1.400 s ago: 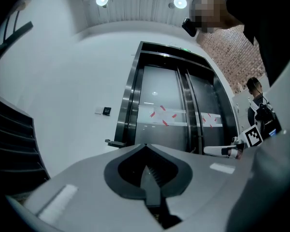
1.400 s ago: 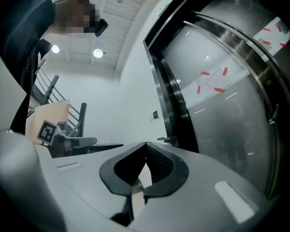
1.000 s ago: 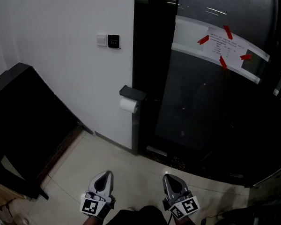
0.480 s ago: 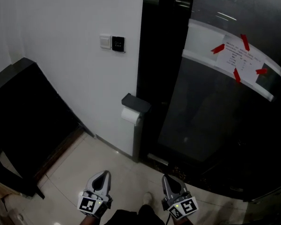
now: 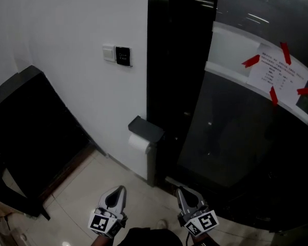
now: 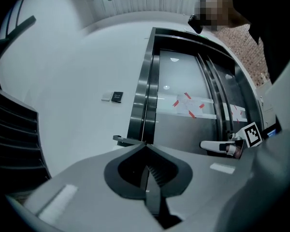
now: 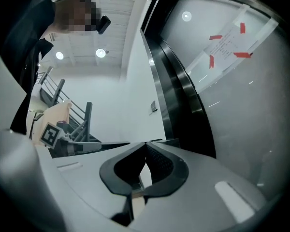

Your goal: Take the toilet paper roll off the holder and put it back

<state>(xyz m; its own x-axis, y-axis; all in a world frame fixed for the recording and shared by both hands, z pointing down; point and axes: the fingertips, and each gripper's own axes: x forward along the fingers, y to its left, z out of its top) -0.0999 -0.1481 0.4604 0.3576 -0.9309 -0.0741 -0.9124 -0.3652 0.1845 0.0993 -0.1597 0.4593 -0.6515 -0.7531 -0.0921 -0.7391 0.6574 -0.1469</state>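
Observation:
A white toilet paper roll (image 5: 140, 143) hangs under a dark holder cover (image 5: 146, 128) at the corner of the white wall, beside a black door frame. My left gripper (image 5: 116, 192) and right gripper (image 5: 185, 195) are low in the head view, side by side over the floor, well short of the roll. Both point level toward the wall and are shut with nothing between the jaws. In the left gripper view the closed tips (image 6: 145, 144) line up just right of the holder (image 6: 124, 139). The right gripper view shows closed tips (image 7: 145, 143) too.
A wall switch and small dark panel (image 5: 118, 55) sit above the holder. To the right stands a black glass door (image 5: 231, 137) with a taped paper notice (image 5: 277, 78). A dark slanted stair structure (image 5: 25, 122) fills the left. Pale floor tiles (image 5: 82, 188) lie below.
The holder and roll have come lower and nearer in the head view as the person steps toward the wall. Both grippers travel forward with them and stay shut.

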